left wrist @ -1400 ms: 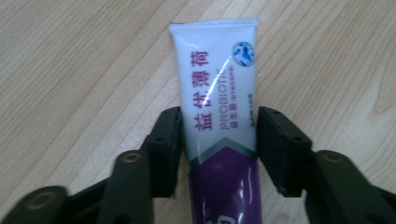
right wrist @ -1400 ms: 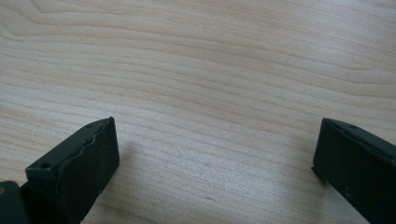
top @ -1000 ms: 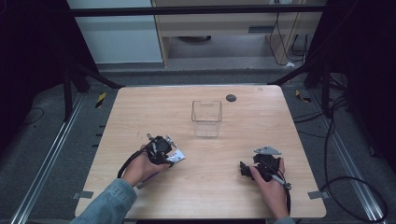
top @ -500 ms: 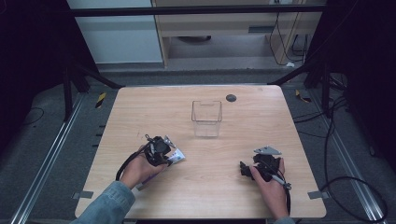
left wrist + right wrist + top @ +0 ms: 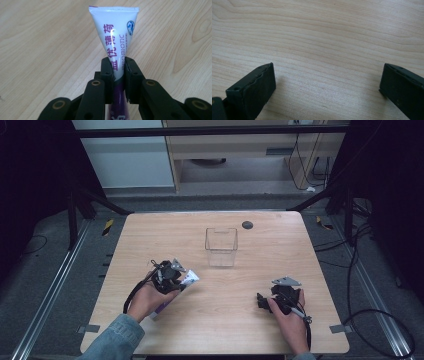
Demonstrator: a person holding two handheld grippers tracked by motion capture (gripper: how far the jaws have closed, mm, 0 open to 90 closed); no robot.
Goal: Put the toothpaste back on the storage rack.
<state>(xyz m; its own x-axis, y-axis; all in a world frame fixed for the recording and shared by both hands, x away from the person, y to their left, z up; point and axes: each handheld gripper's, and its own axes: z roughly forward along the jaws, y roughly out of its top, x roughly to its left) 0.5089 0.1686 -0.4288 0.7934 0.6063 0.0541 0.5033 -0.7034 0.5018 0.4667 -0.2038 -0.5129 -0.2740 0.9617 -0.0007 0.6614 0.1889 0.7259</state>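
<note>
Left side of the counter (image 5: 150, 235): your left gripper (image 5: 172, 276) sits toward the near left, jaws clamped on a white and purple tube (image 5: 117, 42). The left gripper view has the pads pinching it on both sides where white turns to purple, flat crimped end pointing away from you, purple print along its length. The jaws had just been closing, with the tube between them. From above, the tube's white end (image 5: 190, 279) sticks out past the gripper toward the middle of the counter, and its purple end shows under your left hand (image 5: 147, 297). Can't tell whether the tube touches the wood.

Middle, toward the far side: a clear square box (image 5: 221, 246), upright, well apart from both grippers. Just beyond it, near the far edge, a small dark round disc (image 5: 247, 225).

Right side, near edge: your right gripper (image 5: 327, 82) has its jaws wide apart, bare wood between them. It's low over the counter, pointing toward the middle, held in your right hand (image 5: 289, 317).
</note>
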